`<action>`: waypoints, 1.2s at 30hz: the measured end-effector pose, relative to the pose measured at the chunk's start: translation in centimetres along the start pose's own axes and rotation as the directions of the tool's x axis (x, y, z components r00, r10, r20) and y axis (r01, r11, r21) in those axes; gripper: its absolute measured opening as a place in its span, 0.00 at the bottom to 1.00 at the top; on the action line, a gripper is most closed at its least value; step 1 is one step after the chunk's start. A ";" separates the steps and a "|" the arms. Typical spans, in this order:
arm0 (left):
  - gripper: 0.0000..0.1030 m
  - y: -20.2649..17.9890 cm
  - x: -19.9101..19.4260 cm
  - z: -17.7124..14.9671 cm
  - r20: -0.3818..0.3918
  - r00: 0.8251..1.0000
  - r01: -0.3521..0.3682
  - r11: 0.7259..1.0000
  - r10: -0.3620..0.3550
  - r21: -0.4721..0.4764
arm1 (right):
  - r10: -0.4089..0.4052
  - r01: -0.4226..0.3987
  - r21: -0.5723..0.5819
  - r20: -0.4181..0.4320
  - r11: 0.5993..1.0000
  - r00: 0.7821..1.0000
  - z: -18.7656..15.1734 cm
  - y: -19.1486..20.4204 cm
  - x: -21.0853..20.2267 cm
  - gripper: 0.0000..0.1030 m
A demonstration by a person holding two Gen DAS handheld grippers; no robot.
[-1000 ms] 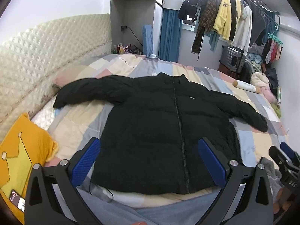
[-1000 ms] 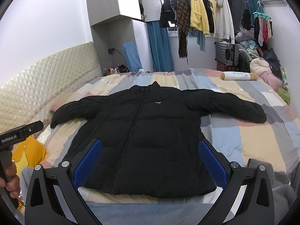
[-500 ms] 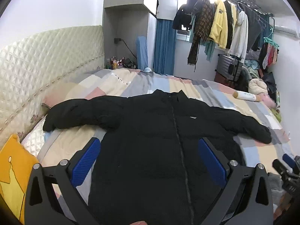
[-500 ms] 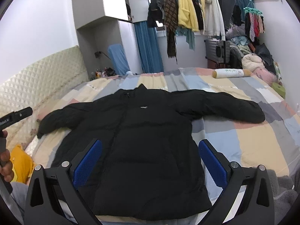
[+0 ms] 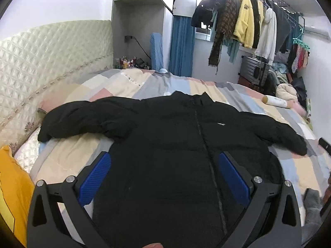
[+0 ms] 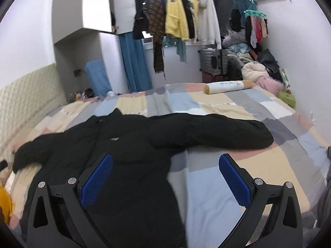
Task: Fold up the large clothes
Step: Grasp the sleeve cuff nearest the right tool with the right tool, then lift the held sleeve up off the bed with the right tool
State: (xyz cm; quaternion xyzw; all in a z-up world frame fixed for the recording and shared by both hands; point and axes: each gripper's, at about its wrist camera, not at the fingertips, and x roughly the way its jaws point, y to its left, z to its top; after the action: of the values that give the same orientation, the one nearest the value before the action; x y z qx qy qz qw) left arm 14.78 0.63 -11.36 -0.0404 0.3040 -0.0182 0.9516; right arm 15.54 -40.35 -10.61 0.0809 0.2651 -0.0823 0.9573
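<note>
A large black puffer jacket lies face up and zipped on the patchwork bedspread, both sleeves spread out. My left gripper is open and empty above the jacket's lower body. My right gripper is open and empty above the jacket's right side, with the right sleeve stretched out ahead of it. The jacket's hem is hidden below both views.
A quilted headboard runs along the left. A yellow pillow lies at the near left. A rolled white tube rests at the bed's far side. Hanging clothes and a suitcase stand behind.
Both grippers have moved forward over the jacket and tilted up. The right gripper has swung to the right, toward the right sleeve. Both stay open.
</note>
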 end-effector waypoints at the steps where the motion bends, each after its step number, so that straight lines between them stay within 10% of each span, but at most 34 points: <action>1: 1.00 0.1 0.3 0.0 -0.004 1.000 0.003 1.000 -0.003 -0.006 | -0.031 0.031 -0.006 -0.001 1.000 1.000 0.2 -0.7 0.8 1.00; 7: 1.00 0.8 1.9 -0.8 -0.041 0.999 0.007 1.000 -0.008 -0.025 | -0.177 0.178 0.021 -0.033 0.984 0.984 -0.1 -6.3 6.4 1.00; 16: 1.00 0.3 3.0 -1.9 -0.068 0.997 0.028 0.999 -0.031 -0.041 | -0.076 0.131 0.340 -0.171 0.931 0.982 -2.1 -18.3 13.9 1.00; 26: 1.00 -0.7 4.7 -1.7 -0.091 0.993 0.070 0.993 -0.079 -0.095 | -0.012 0.051 0.811 -0.054 0.583 0.998 -5.7 -32.4 21.0 0.97; 28: 1.00 -1.3 5.0 -1.3 -0.077 0.996 0.049 0.995 -0.056 -0.086 | -0.047 0.044 0.818 -0.020 0.574 0.999 -5.4 -33.6 21.7 0.97; 36: 1.00 -2.3 8.5 -0.8 -0.118 0.993 -0.015 0.997 0.006 -0.080 | -0.061 0.002 0.821 0.041 0.571 0.997 -2.9 -37.6 25.6 0.50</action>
State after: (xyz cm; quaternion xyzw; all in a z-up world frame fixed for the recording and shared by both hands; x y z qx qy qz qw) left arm 21.18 -2.25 -16.68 -0.0759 0.3604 -0.0032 0.9297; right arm 28.23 -79.28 -30.53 0.5072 0.1672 -0.2152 0.8176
